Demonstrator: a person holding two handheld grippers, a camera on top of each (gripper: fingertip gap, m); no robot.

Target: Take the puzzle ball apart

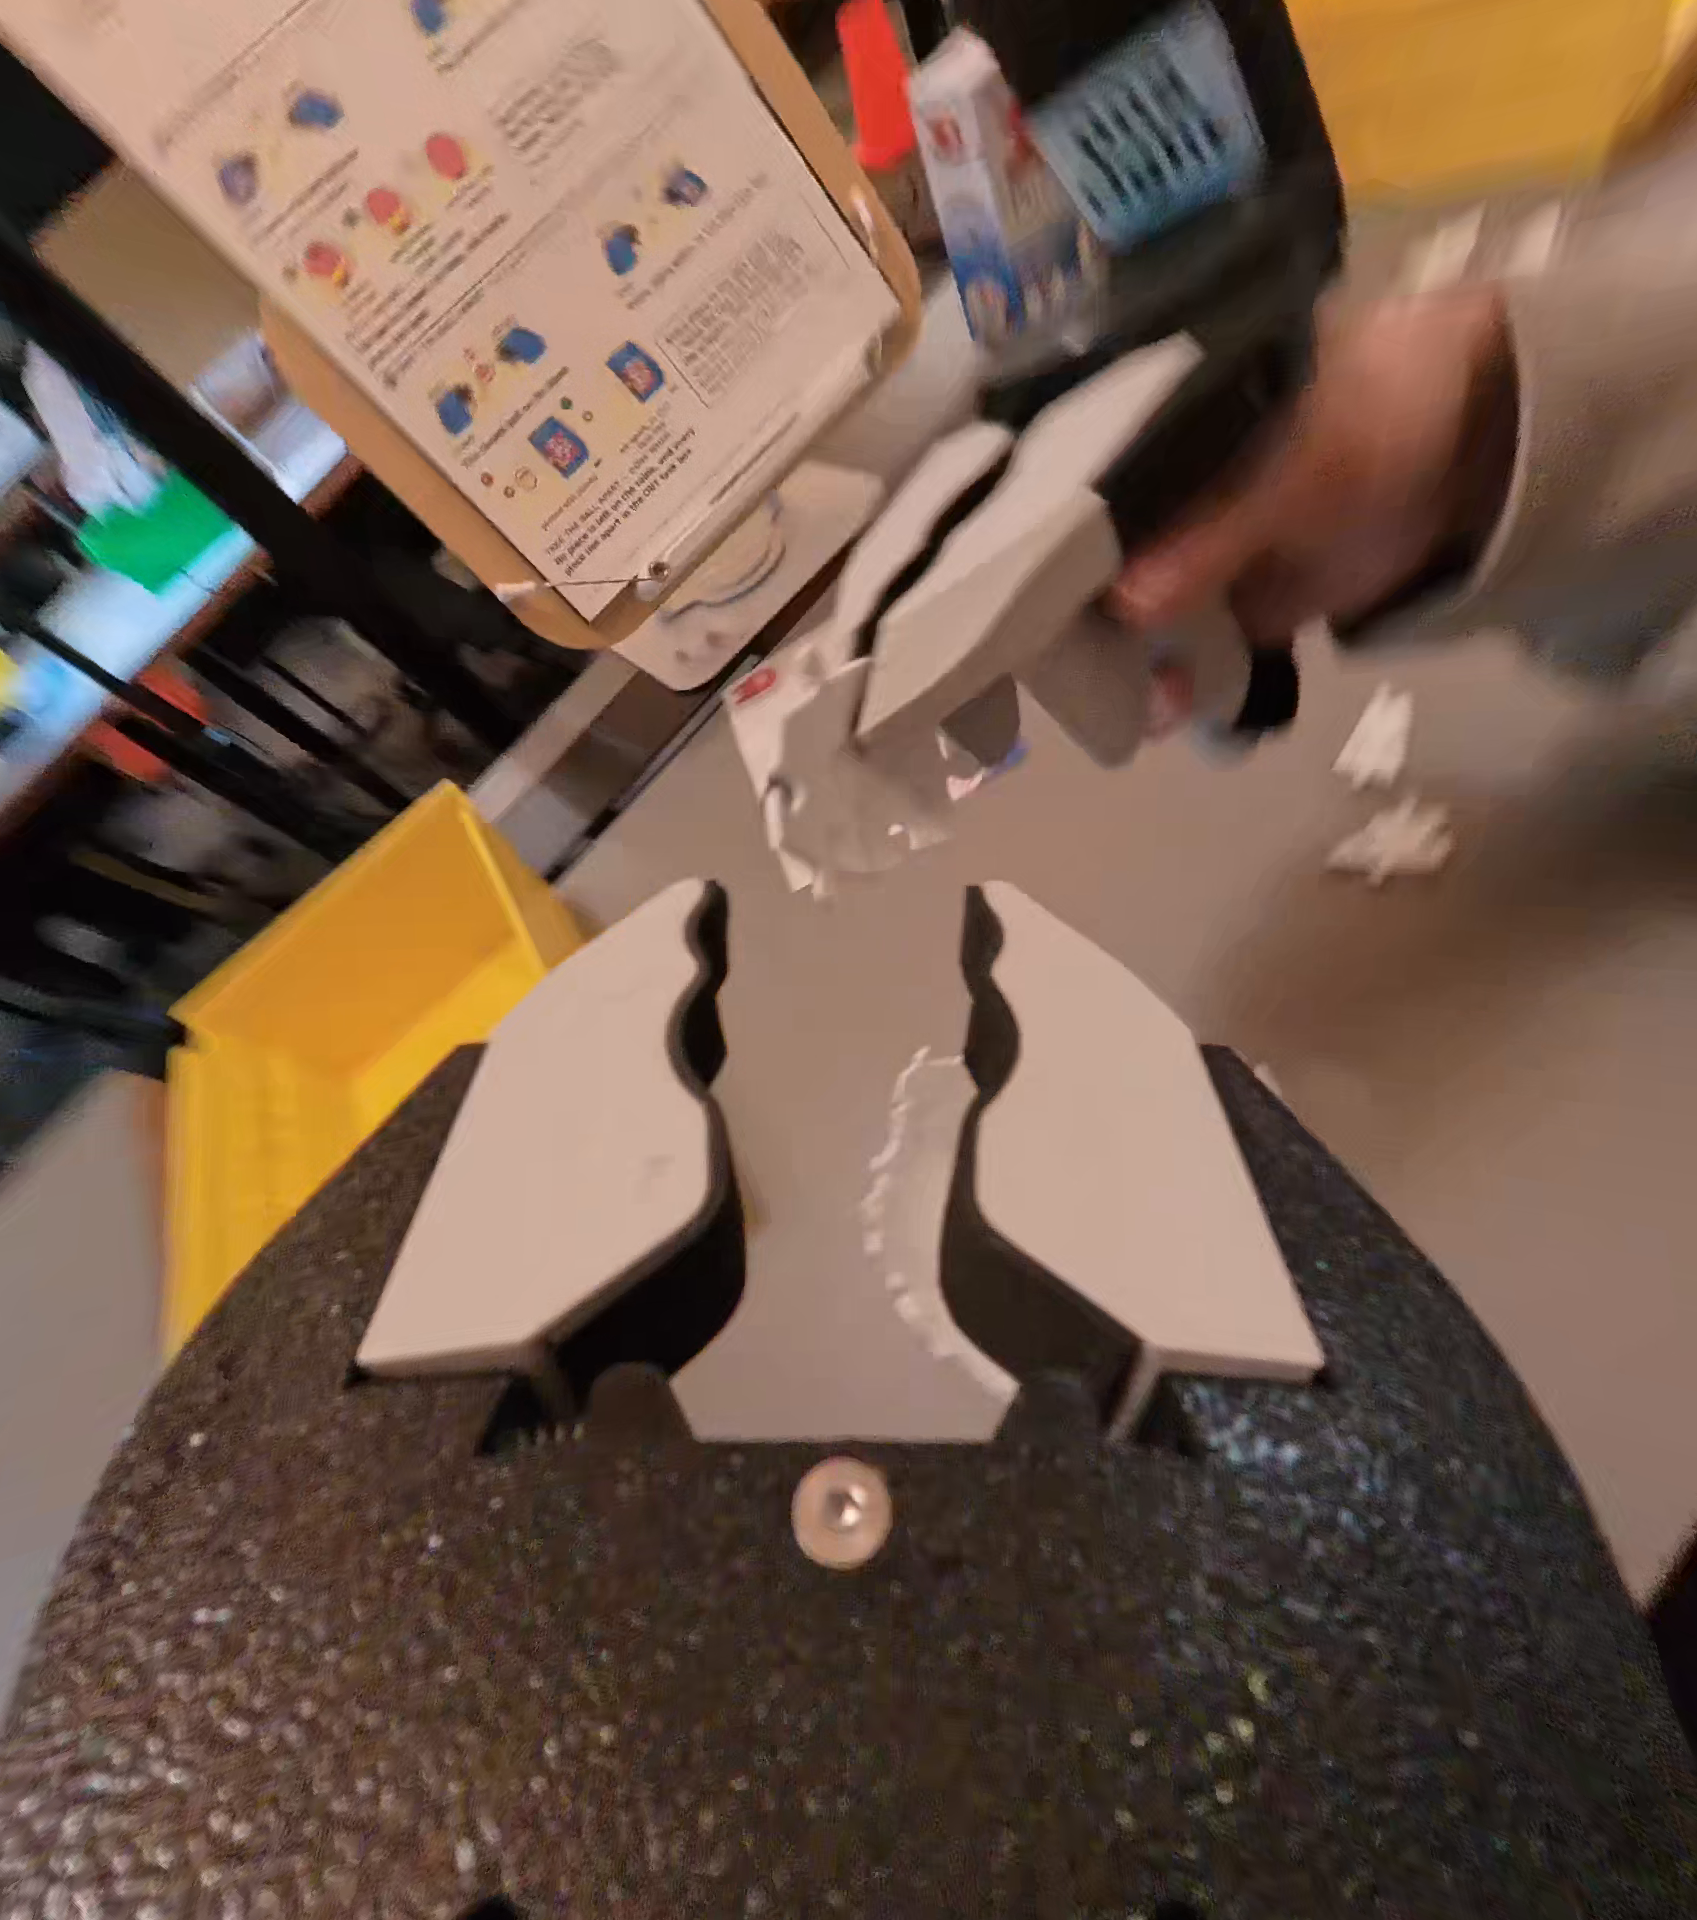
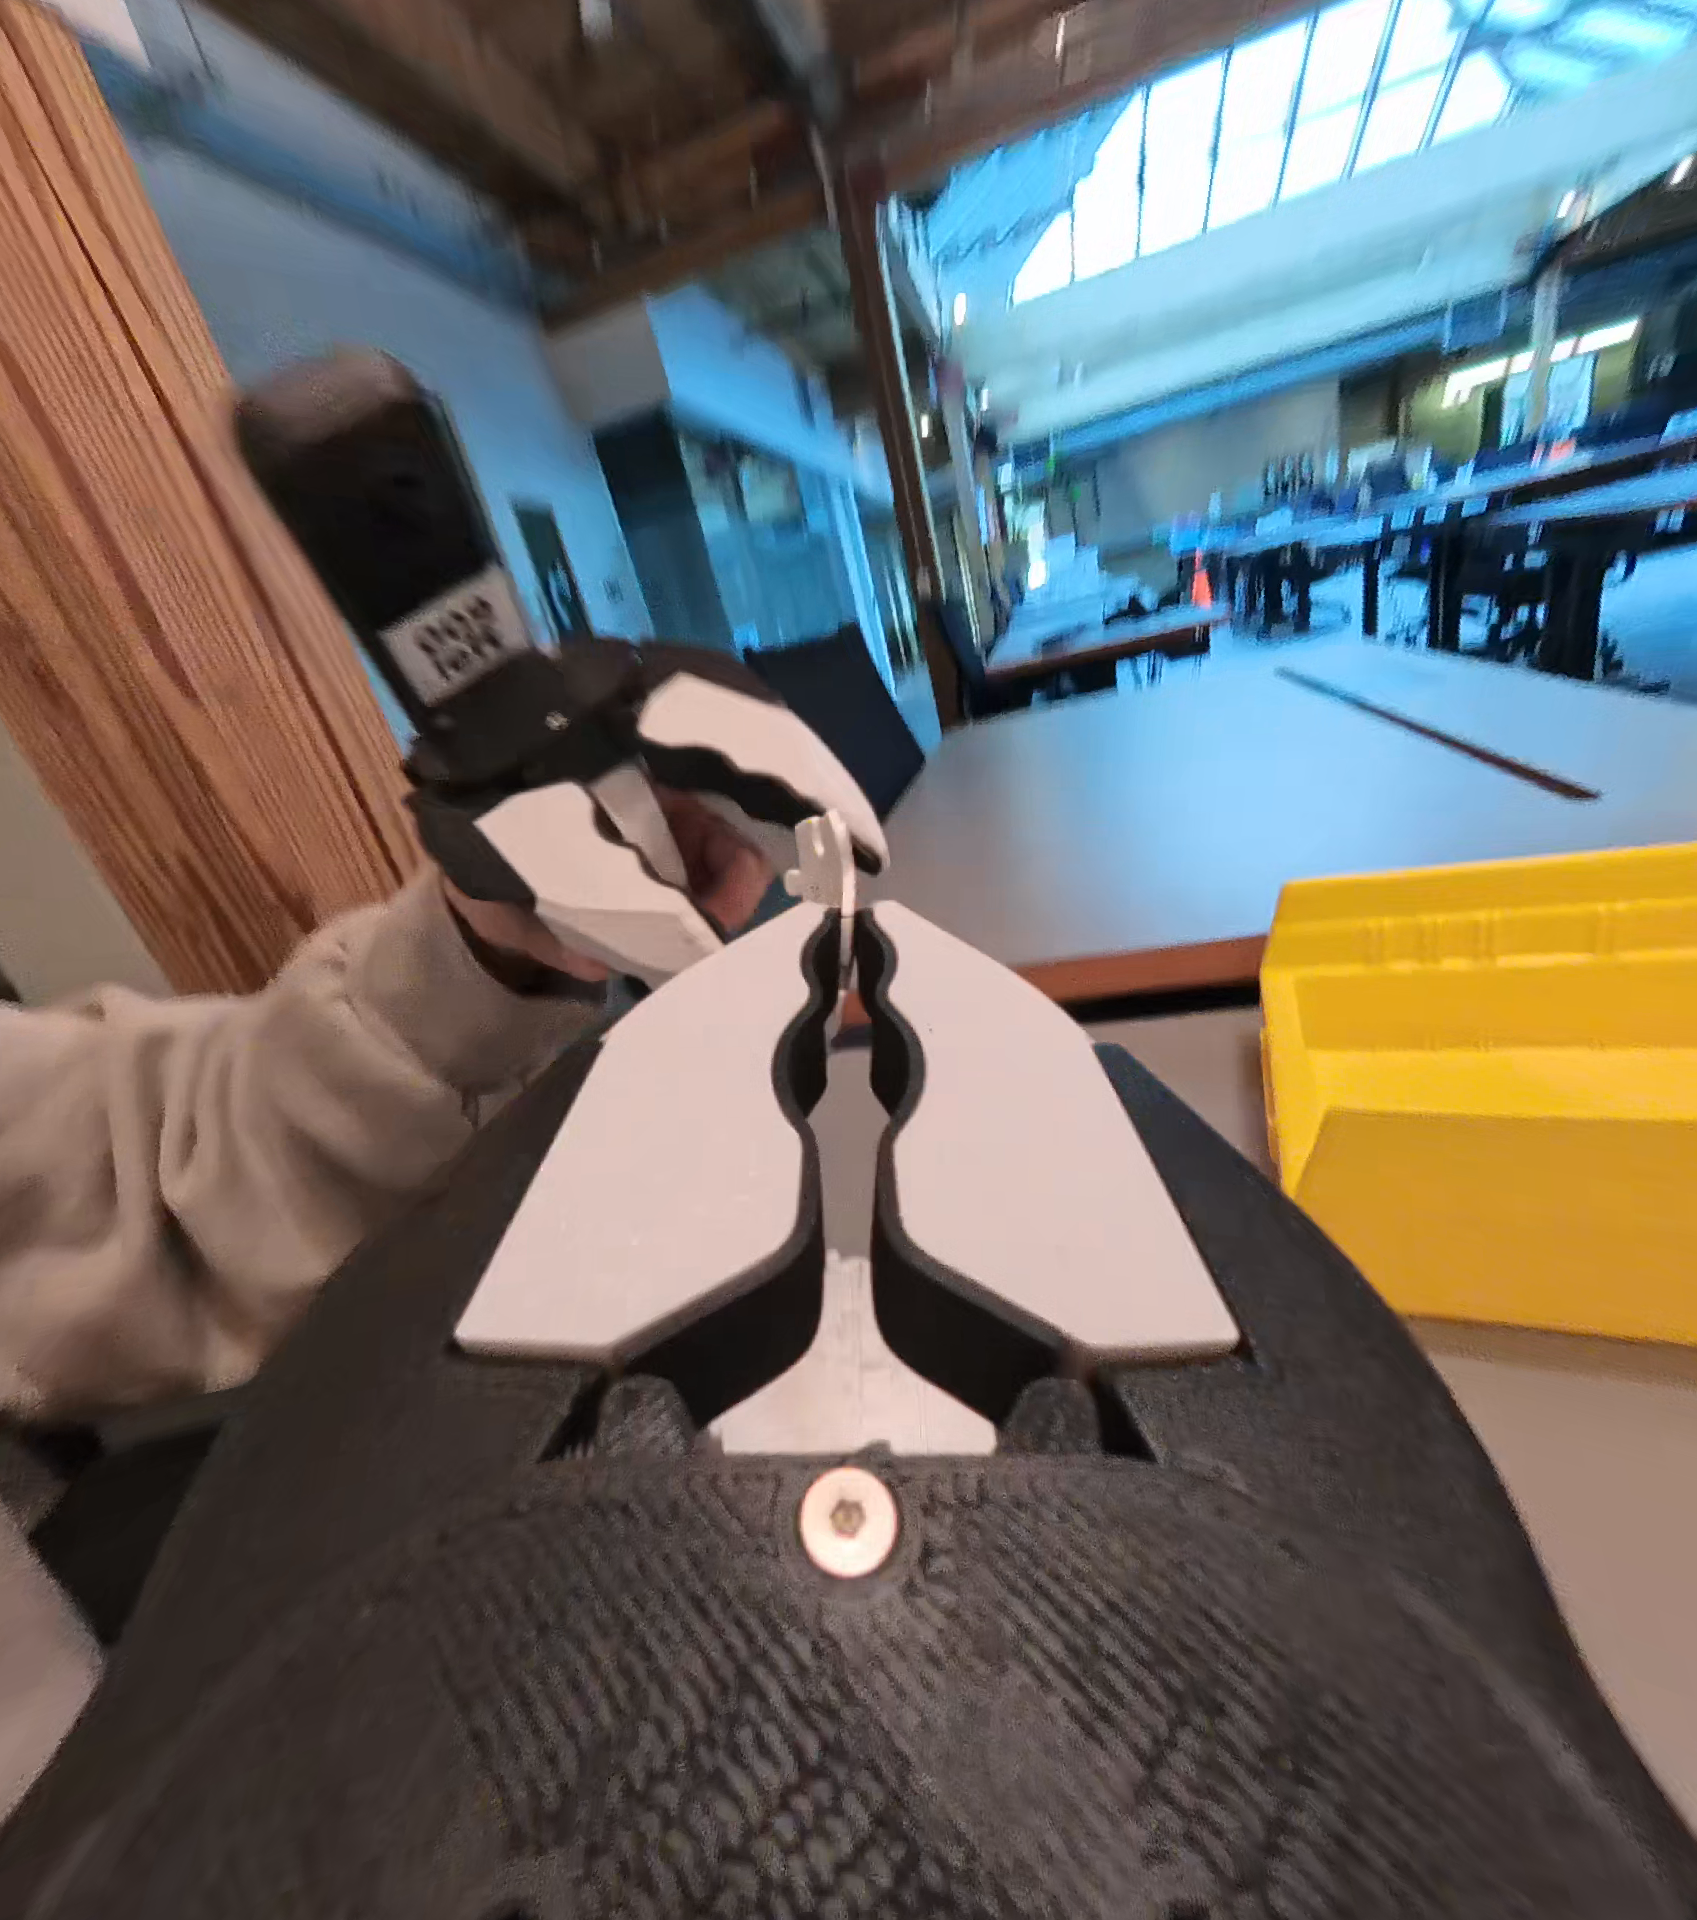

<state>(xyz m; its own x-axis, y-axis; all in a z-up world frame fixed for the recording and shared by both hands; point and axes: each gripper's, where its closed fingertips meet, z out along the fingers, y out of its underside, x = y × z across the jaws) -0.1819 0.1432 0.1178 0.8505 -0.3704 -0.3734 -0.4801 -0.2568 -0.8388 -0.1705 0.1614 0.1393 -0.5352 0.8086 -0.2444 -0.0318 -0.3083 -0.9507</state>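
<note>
While the right gripper pinches a white, jagged-edged cluster of puzzle-ball pieces just beyond its tips, the left gripper hangs spread and seemingly empty directly below it, nearer the yellow plastic bin; blur hides detail.

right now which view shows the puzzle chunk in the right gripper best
The left wrist view: the white puzzle chunk hangs side-on from the right gripper, jagged outline visible though blurred. The right wrist view shows it only edge-on, a thin sliver between the shut jaws.

Printed instruction sheet on clipboard; coded tag on left gripper.
</note>
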